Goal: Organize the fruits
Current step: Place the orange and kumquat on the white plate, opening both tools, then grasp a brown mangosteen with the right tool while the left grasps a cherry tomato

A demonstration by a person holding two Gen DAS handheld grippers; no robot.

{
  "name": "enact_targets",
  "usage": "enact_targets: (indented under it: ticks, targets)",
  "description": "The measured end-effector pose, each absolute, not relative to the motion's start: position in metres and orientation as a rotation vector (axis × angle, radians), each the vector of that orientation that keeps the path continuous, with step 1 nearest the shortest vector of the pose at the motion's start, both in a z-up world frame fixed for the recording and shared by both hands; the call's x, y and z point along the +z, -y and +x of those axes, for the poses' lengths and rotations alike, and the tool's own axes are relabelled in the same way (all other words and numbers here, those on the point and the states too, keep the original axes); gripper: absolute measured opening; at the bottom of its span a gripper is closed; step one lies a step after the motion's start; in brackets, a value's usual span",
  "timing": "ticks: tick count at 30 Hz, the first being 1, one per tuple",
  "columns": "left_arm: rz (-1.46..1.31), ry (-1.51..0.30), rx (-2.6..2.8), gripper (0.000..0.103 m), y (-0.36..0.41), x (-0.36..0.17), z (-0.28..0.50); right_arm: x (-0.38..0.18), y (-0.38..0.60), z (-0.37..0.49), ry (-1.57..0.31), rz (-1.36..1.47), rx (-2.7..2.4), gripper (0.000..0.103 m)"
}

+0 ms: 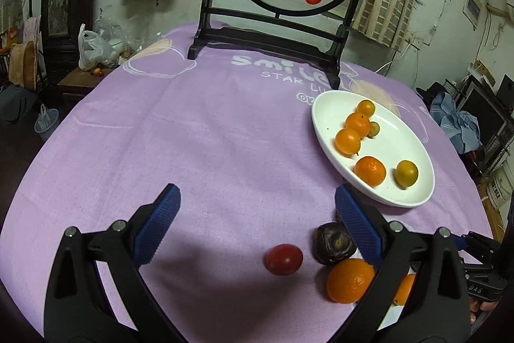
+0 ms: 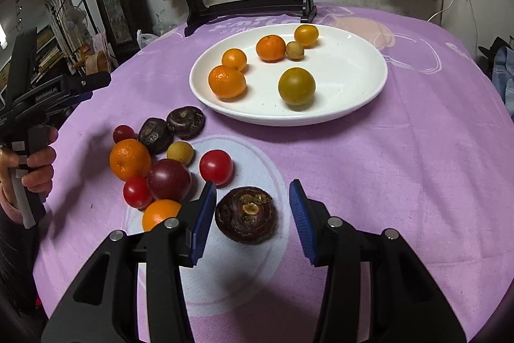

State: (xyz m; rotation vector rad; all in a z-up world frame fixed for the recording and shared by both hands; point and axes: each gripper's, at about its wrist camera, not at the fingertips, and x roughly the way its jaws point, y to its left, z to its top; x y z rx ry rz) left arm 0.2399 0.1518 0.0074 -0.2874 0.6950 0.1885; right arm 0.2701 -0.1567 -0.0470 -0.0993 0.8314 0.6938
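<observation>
Fingers of my right tool (image 2: 252, 219) stood apart around a dark water chestnut (image 2: 246, 215) — my left tool (image 1: 257, 217) (also spread) hovered over the tabletop (image 1: 208, 124).

Dim indoor light falls from above, casting soft dark shadows on the purple tablecloth (image 1: 199, 130) beneath each hand-held gripper. Faint glare sits on the white plate (image 2: 353, 79). Both fisheye views bend strongly at the edges, with black vignetted corners; the centres stay sharp.
</observation>
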Motion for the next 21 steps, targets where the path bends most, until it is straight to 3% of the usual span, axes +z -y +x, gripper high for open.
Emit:
enact_targets:
  ticks: [14, 21]
  targets:
    - [-0.28, -0.696, 0.201, 0.099, -0.152, 0.007, 0.237, -0.061, 0.144, 0.264, -0.881, -0.199, 0.701, 0.047]
    - [-0.263, -0.703, 0.173, 0.098, -0.151, 0.006, 0.235, -0.062, 0.15, 0.266, -0.888, -0.157, 0.713, 0.042]
